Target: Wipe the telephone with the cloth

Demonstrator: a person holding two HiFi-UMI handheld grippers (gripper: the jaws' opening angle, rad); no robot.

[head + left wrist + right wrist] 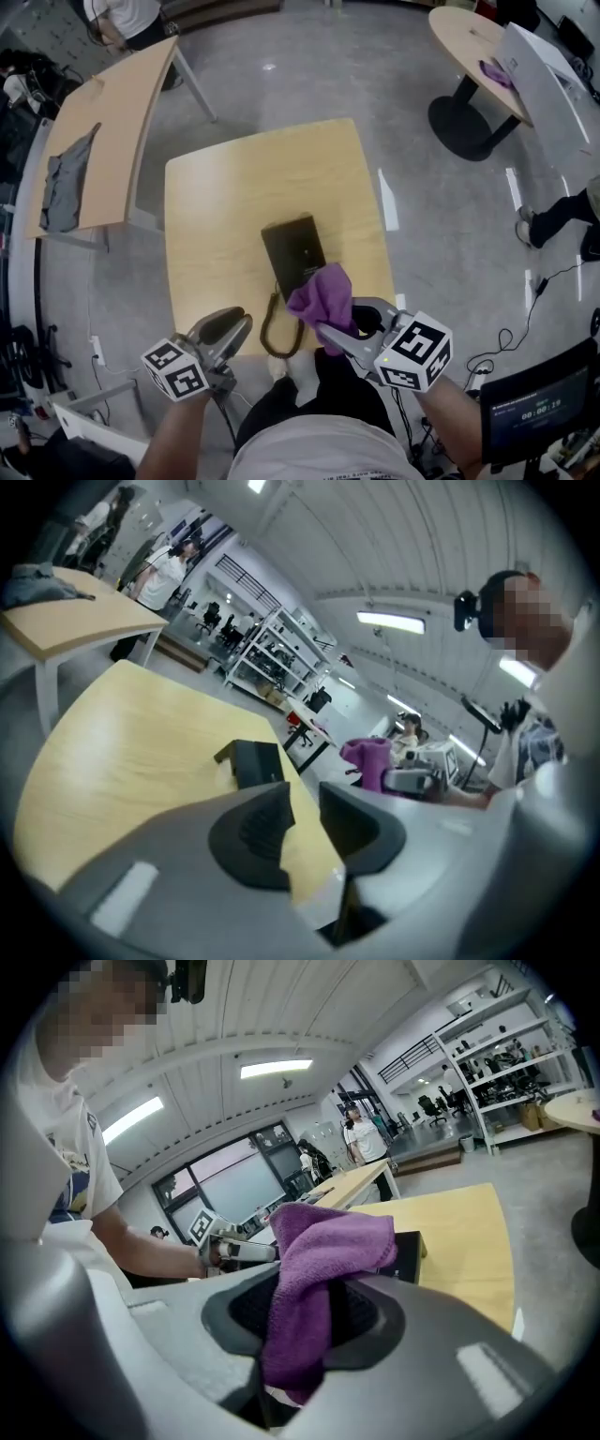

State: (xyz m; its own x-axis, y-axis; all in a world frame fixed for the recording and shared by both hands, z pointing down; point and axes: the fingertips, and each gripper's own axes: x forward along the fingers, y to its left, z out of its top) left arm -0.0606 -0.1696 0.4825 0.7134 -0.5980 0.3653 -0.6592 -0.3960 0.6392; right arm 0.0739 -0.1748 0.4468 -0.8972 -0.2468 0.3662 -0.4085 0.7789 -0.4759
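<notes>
Head-down look at a square wooden table (pixel 234 197) in an open workshop. Lying flat toward the table's near edge, a little right of centre: black telephone (pixel 293 248), with a dark curly cord (pixel 272 330) looping off its near end to the table's rim. Pinched tight in the right tongs (pixel 339 326): purple cloth (pixel 322 295), bunched up out of the pads and spilling forward, overlapping the telephone's near right corner from above; impossible to tell whether touching it. Held at the near edge, left of the cord: left tongs (pixel 230 323), pads parted by a narrow gap with nothing between them, clear of both telephone and cloth. Through that gap in the left gripper view (pixel 305 810), only bare table edge, with the telephone (pixel 258 761) beyond and the cloth (pixel 367 759) in the right tongs (pixel 412 780) off to the right. In the right gripper view, purple folds (pixel 323 1251) filling the space between the pads (pixel 370 1312), telephone (pixel 408 1252) just behind, left tongs (pixel 230 1249) to the left. Well apart on the grey floor: second table (pixel 122 122) at left carrying a grey garment (pixel 66 183), and a round table (pixel 469 37) at upper right.
</notes>
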